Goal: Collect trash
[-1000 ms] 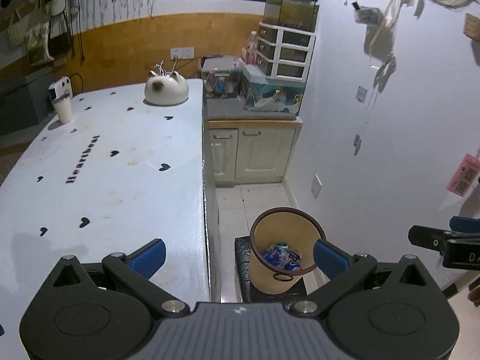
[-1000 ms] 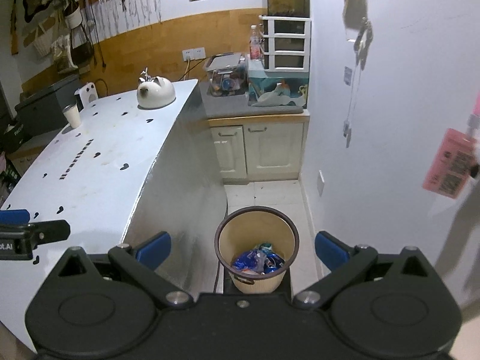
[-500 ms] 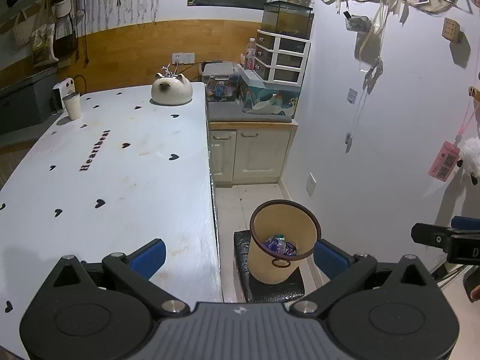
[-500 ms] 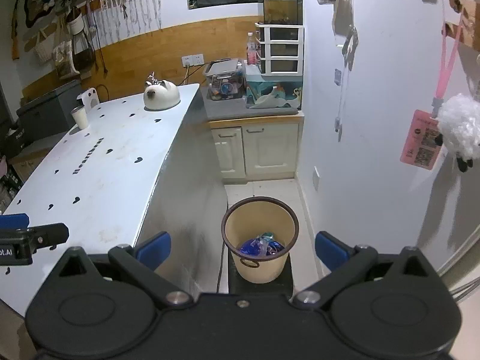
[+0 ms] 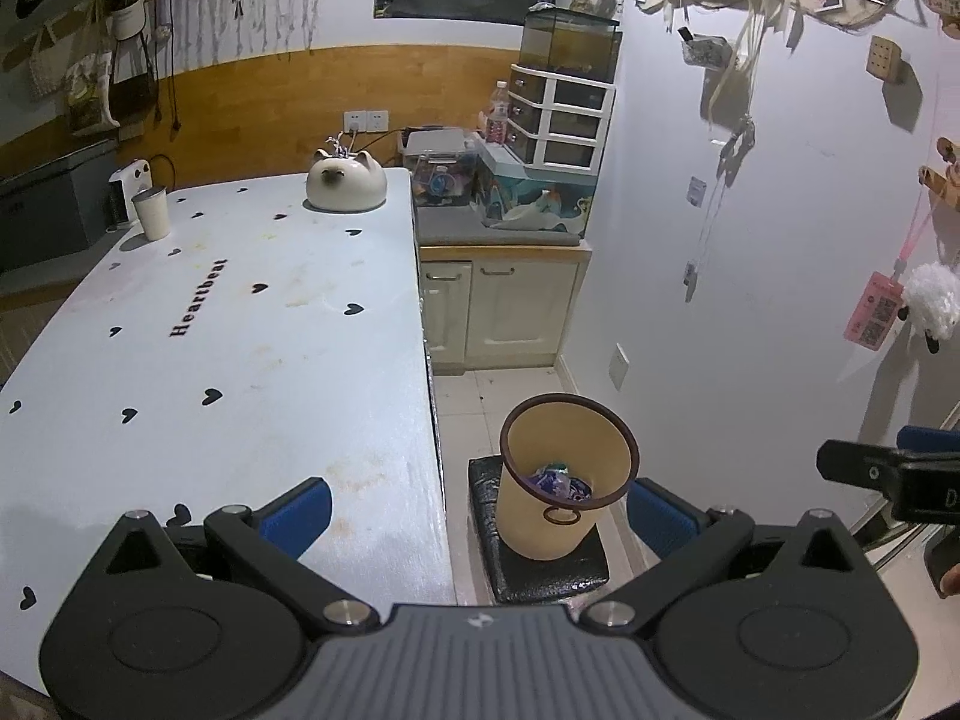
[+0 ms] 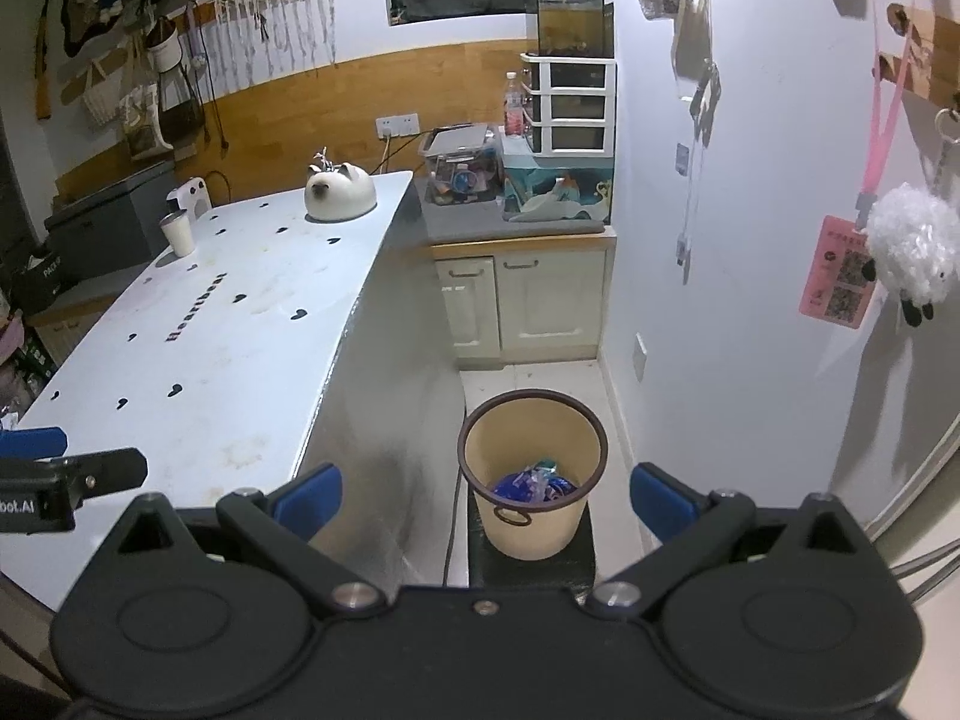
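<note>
Beside the table: a tan bin (image 6: 533, 474) stands on a dark stool (image 5: 540, 564) in the aisle, blue wrappers (image 6: 531, 486) lying at its bottom
Change: over the last second both cameras have pulled up and back, so the bin looks smaller and more wall shows; the wrappers stay put
Meaning: likely the drop is done and the hands are retreating
Left gripper (image 5: 477, 507): fingers spread wide, nothing between them
Right gripper (image 6: 485, 495): fingers spread wide too, empty
Table (image 5: 240, 330): bare except a paper cup (image 5: 152, 213) and a cat-shaped pot (image 5: 346, 182) at the far end, no litter visible
Edges: table edge runs close on the bin's left, wall close on its right
Room: the aisle is narrow; open space lies above the bin and over the tabletop
</note>
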### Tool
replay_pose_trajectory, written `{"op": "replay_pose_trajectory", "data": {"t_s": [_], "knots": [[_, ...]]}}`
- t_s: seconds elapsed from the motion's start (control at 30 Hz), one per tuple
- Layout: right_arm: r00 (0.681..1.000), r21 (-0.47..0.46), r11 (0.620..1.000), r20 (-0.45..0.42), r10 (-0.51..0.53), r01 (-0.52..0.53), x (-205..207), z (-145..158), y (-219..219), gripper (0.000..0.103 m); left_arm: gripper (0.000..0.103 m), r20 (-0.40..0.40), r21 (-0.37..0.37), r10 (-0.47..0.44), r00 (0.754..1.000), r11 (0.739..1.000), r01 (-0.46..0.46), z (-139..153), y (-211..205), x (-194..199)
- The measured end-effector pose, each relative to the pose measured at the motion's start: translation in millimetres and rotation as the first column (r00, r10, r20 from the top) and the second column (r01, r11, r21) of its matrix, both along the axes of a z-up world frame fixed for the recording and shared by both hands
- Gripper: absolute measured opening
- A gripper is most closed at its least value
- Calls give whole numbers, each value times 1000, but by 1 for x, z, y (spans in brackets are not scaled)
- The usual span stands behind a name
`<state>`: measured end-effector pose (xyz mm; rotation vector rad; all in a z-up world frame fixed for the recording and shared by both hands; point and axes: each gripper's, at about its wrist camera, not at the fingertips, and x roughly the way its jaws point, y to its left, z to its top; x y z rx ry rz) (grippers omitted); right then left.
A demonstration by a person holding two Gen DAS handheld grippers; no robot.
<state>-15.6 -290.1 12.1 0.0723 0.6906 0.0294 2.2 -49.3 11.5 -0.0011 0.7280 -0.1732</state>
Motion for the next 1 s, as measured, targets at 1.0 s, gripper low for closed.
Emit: {"op": "replay_pose_trajectory", "data": {"t_s": [1.0], "knots": [[999, -22, 999, 12, 42, -42, -4, 2, 7, 103, 103, 3, -4, 39, 999, 999, -39, 5, 4, -10]]}}
